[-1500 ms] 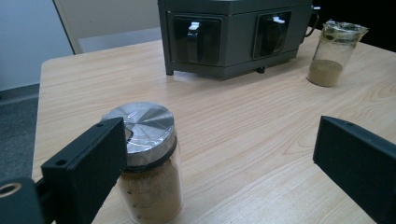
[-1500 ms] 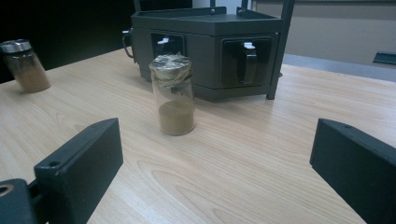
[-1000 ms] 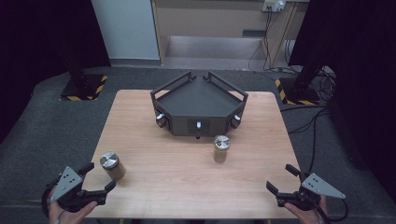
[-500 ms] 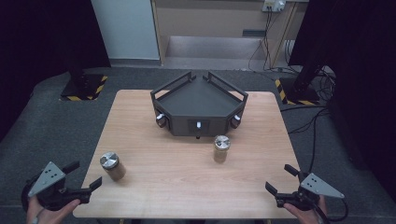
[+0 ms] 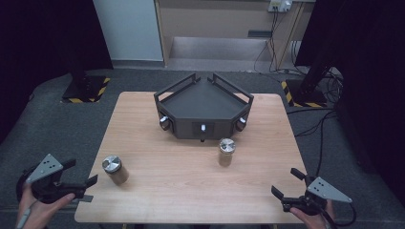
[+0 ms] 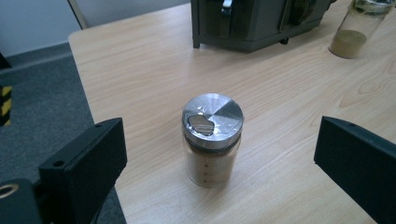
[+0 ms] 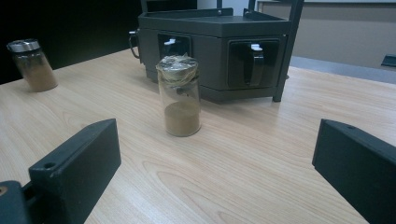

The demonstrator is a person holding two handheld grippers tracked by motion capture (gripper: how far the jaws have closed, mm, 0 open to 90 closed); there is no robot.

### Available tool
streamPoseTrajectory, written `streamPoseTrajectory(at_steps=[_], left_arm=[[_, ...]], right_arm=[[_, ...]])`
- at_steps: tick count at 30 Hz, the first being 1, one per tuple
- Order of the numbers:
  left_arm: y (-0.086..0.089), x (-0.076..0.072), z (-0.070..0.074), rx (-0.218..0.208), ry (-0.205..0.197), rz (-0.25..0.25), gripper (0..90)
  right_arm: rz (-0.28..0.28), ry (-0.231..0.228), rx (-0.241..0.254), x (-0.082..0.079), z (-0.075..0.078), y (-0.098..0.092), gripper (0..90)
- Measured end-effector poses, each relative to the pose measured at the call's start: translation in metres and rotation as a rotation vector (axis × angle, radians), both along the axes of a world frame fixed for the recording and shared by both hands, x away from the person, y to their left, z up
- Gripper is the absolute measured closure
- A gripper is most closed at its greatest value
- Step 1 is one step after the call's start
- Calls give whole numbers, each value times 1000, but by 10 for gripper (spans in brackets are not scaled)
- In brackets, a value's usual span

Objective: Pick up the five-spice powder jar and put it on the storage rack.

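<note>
Where carpet [image 5: 71, 129] spreads, wooden table [image 5: 191, 181], dark curtains [image 5: 43, 38]

Nothing to read here, folks: no words, brands or numbers legible anywhere. The nearer jar [image 6: 212, 140] carries no label, only a few tiny marks down its glass, too small to make out. The other jar [image 7: 180, 95] is bare glass too. The dark tray unit [image 5: 203, 107] on the bench [image 5: 191, 191] shows no lettering on its front. The one sign in sight: yellow-and-black hazard stripes [image 5: 86, 98] edging a stand base on the floor.
</note>
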State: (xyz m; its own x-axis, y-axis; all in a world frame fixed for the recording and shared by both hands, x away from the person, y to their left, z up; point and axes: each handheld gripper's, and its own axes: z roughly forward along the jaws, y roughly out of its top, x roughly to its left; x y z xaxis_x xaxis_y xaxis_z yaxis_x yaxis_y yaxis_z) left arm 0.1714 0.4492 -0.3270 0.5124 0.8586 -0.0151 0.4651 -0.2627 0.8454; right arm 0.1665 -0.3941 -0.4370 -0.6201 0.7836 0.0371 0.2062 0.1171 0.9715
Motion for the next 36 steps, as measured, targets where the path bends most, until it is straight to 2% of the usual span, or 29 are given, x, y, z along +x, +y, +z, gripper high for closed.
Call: streamPoseTrajectory(at_steps=[9, 12, 15, 20, 26, 29, 32, 36], left_arm=[[-4, 21, -6, 21, 44, -32, 25], [-4, 27, -11, 12, 47, -41, 28], [-8, 33, -14, 27, 54, -50, 30], [-9, 47, -21, 29, 89, -59, 42], [-13, 63, -28, 42, 104, -74, 59], [-13, 72, -34, 22, 122, -85, 69], [-16, 79, -38, 43, 122, -98, 90], [-15, 84, -47, 20, 125, -102, 114]], right_arm=[[1, -2, -1, 0, 0, 0, 17], [-1, 0, 0, 0, 0, 0, 19], [2, 1, -6, 0, 0, 0, 21], [2, 1, -4, 0, 0, 0, 22], [3, 1, -9, 1, 0, 0, 25], [1, 0, -9, 0, 0, 0, 25], [1, 5, -8, 0, 1, 0, 25], [0, 5, -9, 0, 1, 0, 26]])
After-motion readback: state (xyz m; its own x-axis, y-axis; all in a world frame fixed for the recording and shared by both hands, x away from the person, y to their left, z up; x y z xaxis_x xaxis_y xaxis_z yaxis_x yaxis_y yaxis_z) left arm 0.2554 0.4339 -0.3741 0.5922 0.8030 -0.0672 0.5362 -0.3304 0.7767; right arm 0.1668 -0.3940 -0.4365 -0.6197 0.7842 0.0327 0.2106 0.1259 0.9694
